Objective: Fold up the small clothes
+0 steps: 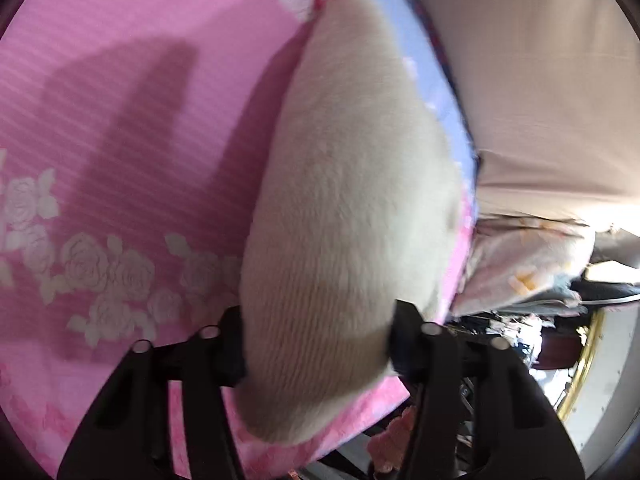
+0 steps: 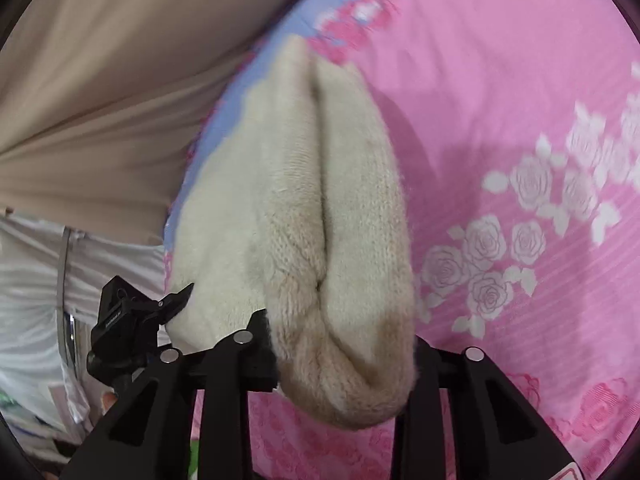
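On the pink bedspread (image 1: 120,120) with its white rose print lies the cream knitted garment (image 1: 344,200), close to the bed's edge, and I have both of my tools on it. Between the fingers of my left gripper (image 1: 316,344) the near end of the knit fills the whole gap; the dark pads sit against the wool on both sides, so I read that as a grip on the garment, though blur softens the contact line. My right gripper (image 2: 344,344) is likewise clamped on the garment (image 2: 320,200), which from this side shows as two thick rolls bunched together with a deep crease between them. What kind of clothing it is I cannot tell: no sleeve, collar or hem shows, and its far end narrows away out of focus. Its lower edge drops behind my gripper fingers in both views. A pale blue strip (image 1: 436,92) of the bedding runs along the edge beyond it. Beige fabric (image 2: 100,92) fills the area beyond the bed, with whitish cloth (image 2: 32,280) below it. Past the bed's edge in the left view there is clutter too small and smeared to name.
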`<action>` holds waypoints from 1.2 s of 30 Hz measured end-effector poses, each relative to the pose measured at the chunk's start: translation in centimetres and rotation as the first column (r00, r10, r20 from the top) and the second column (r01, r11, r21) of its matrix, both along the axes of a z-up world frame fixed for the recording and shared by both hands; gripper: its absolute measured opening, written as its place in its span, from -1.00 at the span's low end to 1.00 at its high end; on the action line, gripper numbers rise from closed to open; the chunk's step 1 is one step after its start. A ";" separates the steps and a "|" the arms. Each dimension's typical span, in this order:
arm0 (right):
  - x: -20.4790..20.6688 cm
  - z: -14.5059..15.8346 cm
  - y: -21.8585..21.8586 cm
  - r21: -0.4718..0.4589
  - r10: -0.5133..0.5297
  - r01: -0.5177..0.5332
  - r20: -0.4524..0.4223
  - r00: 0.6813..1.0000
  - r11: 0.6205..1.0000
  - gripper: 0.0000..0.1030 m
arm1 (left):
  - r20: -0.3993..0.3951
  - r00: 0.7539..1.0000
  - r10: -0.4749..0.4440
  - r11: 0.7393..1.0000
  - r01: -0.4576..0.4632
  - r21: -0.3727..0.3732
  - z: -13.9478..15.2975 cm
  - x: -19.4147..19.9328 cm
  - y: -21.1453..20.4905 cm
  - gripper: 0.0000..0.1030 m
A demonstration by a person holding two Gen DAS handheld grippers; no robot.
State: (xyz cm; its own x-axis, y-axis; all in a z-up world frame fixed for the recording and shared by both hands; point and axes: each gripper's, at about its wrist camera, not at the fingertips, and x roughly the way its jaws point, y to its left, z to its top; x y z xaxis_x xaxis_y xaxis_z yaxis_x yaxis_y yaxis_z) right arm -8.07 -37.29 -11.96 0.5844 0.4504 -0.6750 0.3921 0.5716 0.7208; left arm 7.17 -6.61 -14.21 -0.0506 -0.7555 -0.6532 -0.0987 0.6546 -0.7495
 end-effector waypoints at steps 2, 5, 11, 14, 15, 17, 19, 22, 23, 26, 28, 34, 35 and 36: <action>-1.0 2.3 0.4 0.000 0.014 -0.014 0.042 0.999 1.000 -0.51 | -0.007 1.000 0.000 0.999 0.000 -0.048 1.8 -0.9 1.0 -0.09; -4.0 4.3 1.8 -0.077 0.088 -0.085 0.032 0.996 0.993 -0.50 | -0.030 0.999 -0.030 0.997 0.027 -0.077 2.5 -3.4 2.0 -0.06; -7.0 -2.4 3.5 -0.110 0.103 -0.126 -0.198 0.975 0.986 -0.18 | -0.057 0.998 -0.032 0.998 0.034 0.048 -2.1 -8.4 2.5 0.26; -5.6 1.7 2.7 -0.224 0.046 -0.072 -0.118 0.992 0.972 -0.08 | 0.140 0.989 -0.050 0.993 0.035 0.112 3.5 -7.7 2.2 0.23; -4.2 3.7 2.8 -0.312 0.057 -0.080 -0.081 0.995 0.947 -0.08 | 0.197 0.979 -0.056 0.993 0.035 0.109 5.0 -7.4 2.0 0.24; -1.9 5.5 3.0 -0.366 0.088 -0.097 -0.041 0.995 0.926 -0.08 | 0.295 0.953 -0.067 0.992 0.034 0.118 8.1 -6.2 0.9 0.33; 0.5 6.3 2.6 -0.397 0.085 -0.083 -0.012 0.996 0.914 -0.09 | 0.342 0.936 -0.077 0.991 0.033 0.132 8.9 -4.9 -0.3 0.40; 1.5 6.5 1.5 -0.368 0.085 -0.068 0.031 0.996 0.927 -0.55 | 0.384 0.908 -0.169 0.945 0.038 0.325 7.7 -4.3 -2.8 0.38; 2.7 6.0 1.8 -0.365 0.113 -0.095 0.029 0.993 0.926 -0.67 | 0.381 0.903 -0.198 0.929 0.048 0.368 6.9 -4.0 -3.2 0.36; 3.8 2.2 1.5 -0.382 0.162 -0.177 -0.072 0.984 0.907 -0.81 | 0.321 0.913 -0.252 0.886 0.084 0.456 3.5 -4.6 -2.4 0.35; 4.4 -0.9 0.9 -0.372 0.155 -0.186 -0.113 0.981 0.909 -1.00 | 0.316 0.920 -0.231 0.891 0.069 0.450 2.5 -4.6 -1.4 0.40; 2.8 3.1 1.2 -0.392 0.126 -0.139 -0.058 0.990 0.909 -0.59 | 0.337 0.907 -0.253 0.876 0.068 0.477 3.5 -5.3 -1.5 0.38; 2.3 3.4 1.2 -0.410 0.119 -0.132 -0.058 0.991 0.903 -0.49 | 0.336 0.908 -0.251 0.878 0.067 0.474 3.5 -5.3 -1.5 0.37; 1.5 3.2 1.1 -0.417 0.110 -0.127 -0.064 0.992 0.900 -0.23 | 0.332 0.910 -0.249 0.881 0.070 0.469 3.7 -5.4 -1.1 0.37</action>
